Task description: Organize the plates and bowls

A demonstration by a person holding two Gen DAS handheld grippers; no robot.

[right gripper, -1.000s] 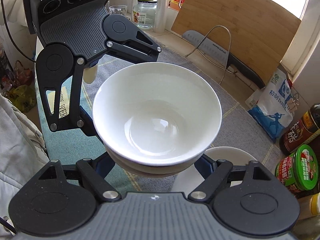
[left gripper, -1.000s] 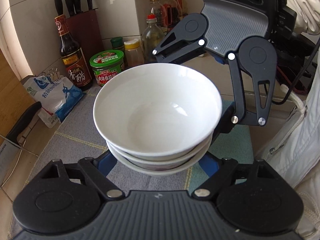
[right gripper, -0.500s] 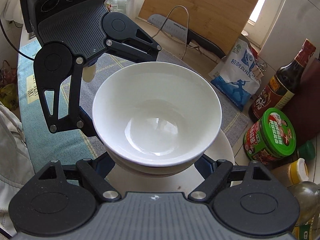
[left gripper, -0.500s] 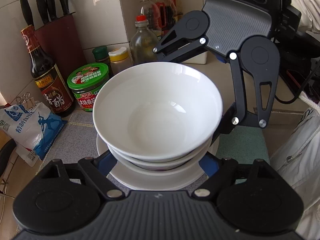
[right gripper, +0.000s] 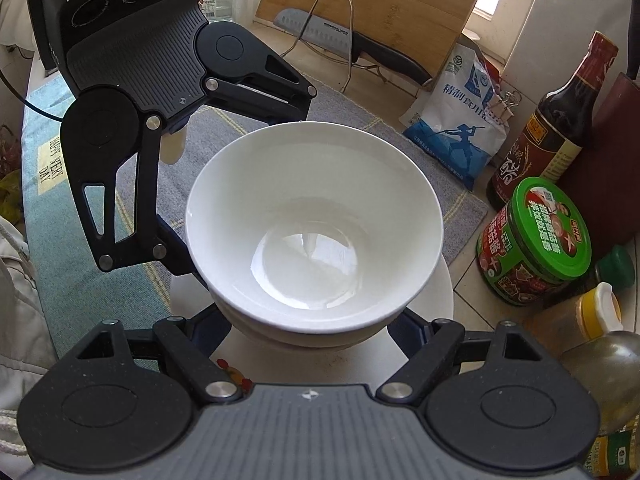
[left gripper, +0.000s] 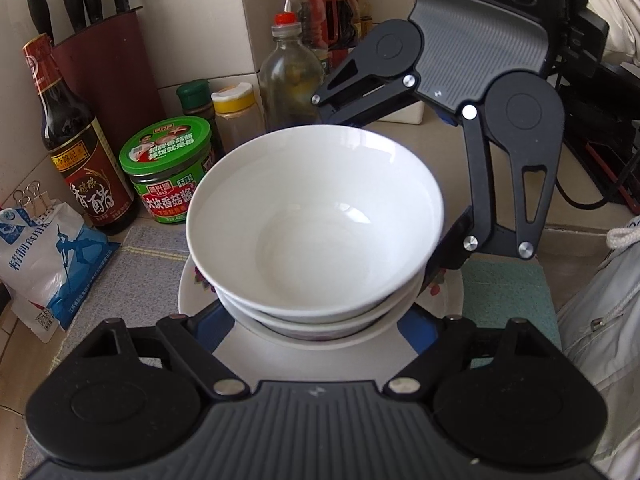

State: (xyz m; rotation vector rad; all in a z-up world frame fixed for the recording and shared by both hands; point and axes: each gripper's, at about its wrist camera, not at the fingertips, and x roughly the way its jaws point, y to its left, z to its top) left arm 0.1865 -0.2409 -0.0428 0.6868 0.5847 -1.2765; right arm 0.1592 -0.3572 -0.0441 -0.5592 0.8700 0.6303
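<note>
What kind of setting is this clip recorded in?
Most likely a home kitchen counter. A knife block stands against the tiled wall, sauce and oil bottles crowd beside it, and a wooden cutting board with a cleaver leans by the window.

Bowl stack (left gripper: 316, 232) sits between both grippers, over a plate (left gripper: 248, 356) on the mat (left gripper: 132, 264). Left gripper (left gripper: 316, 320) holds the stack from the near side in the left view, right gripper (left gripper: 436, 240) from the far right. Behind-left of the stack: jar (left gripper: 168, 168), sauce bottle (left gripper: 80, 152) left of it, salt bag (left gripper: 40, 256) further left and nearer. Knife block (left gripper: 104, 60) stands behind the sauce bottle. Oil bottle (left gripper: 292, 76) directly behind the stack. In the right view, cutting board (right gripper: 372, 4) leans at the back with a knife (right gripper: 344, 40) in front of it.
</note>
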